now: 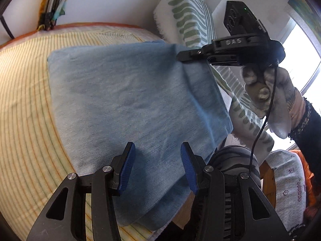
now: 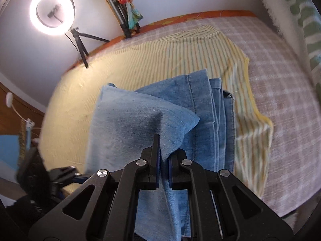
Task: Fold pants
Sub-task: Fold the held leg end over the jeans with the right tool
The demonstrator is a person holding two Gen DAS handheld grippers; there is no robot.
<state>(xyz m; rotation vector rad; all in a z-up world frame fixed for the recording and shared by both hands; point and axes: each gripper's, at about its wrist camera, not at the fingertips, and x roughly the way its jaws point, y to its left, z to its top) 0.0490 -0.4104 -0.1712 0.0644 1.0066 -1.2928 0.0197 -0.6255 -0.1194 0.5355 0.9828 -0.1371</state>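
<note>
The light blue denim pants [image 1: 128, 100] lie folded on the yellow striped cloth [image 1: 26, 104] over the bed. My left gripper [image 1: 157, 166] is open just above the near part of the pants, holding nothing. My right gripper [image 2: 164, 152] is shut on an edge of the top layer of the pants [image 2: 140, 120] and lifts it off the layers below, whose seams show to the right. In the left wrist view the right gripper [image 1: 183, 57] pinches the far right corner of the pants, held by a gloved hand.
A green and white patterned pillow [image 1: 186, 18] stands at the back right. A ring light [image 2: 52, 11] on a tripod and a folded tripod [image 2: 122, 18] stand by the wall. The pink checked bedspread [image 2: 280, 92] extends right. A chair with clothes [image 1: 289, 182] is at lower right.
</note>
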